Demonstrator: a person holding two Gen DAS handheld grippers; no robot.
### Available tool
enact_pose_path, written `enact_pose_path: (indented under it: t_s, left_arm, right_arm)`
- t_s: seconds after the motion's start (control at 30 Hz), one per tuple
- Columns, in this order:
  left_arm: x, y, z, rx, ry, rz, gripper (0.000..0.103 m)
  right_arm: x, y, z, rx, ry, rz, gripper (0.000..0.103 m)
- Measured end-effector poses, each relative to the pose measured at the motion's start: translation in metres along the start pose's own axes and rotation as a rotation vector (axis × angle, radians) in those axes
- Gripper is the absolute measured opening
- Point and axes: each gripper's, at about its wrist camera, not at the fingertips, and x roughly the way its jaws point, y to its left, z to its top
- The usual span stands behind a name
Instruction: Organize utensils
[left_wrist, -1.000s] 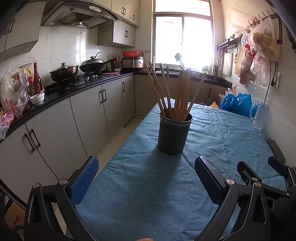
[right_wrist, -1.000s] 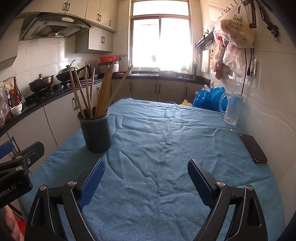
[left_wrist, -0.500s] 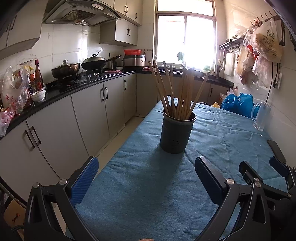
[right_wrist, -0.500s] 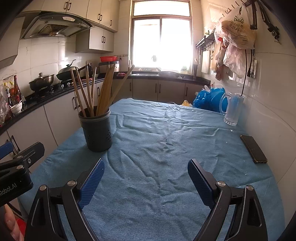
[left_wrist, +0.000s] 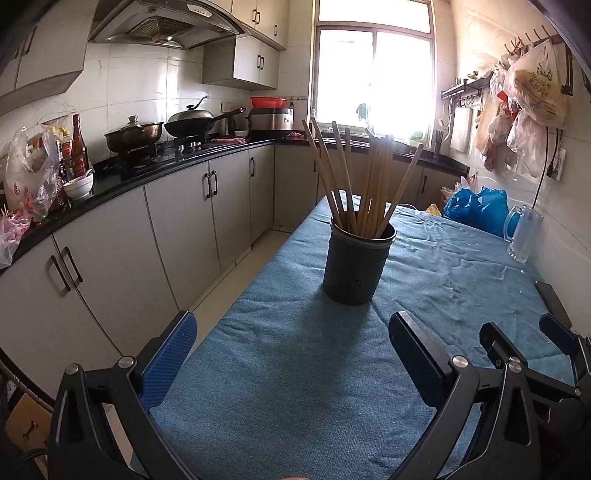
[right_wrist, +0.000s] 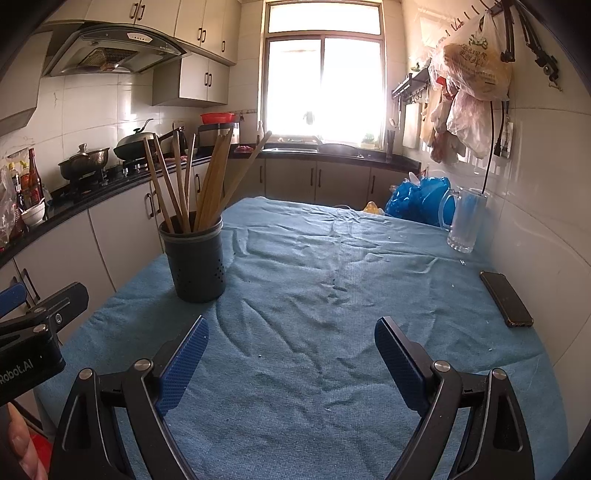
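Observation:
A dark round utensil holder (left_wrist: 355, 265) stands upright on the blue tablecloth (left_wrist: 295, 369), with several wooden chopsticks (left_wrist: 364, 184) fanned out of its top. It also shows in the right wrist view (right_wrist: 194, 260), with the chopsticks (right_wrist: 207, 181), at the left. My left gripper (left_wrist: 291, 343) is open and empty, low over the cloth, short of the holder. My right gripper (right_wrist: 291, 350) is open and empty over the cloth, to the right of the holder. The right gripper's fingers (left_wrist: 557, 336) show at the left view's right edge.
A black phone (right_wrist: 506, 302) lies near the table's right edge by the tiled wall. A glass mug (right_wrist: 466, 221) and blue plastic bags (right_wrist: 417, 199) sit at the far right. Kitchen cabinets and a counter with pans (left_wrist: 188, 123) run along the left.
Both views have tilted and shifted slightly; the holder sits a little lower and further right in each. Both grippers stay open and empty.

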Motion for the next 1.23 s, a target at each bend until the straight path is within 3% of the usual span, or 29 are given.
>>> enact_pose_path:
  t_s: [1.23]
  left_arm:
    - [-0.0095,-0.0030,0.0073,-0.009,-0.013,0.005,0.103]
  right_arm:
    - [-0.0033,-0.0065,0.0022,-0.003,-0.017,0.010,0.095]
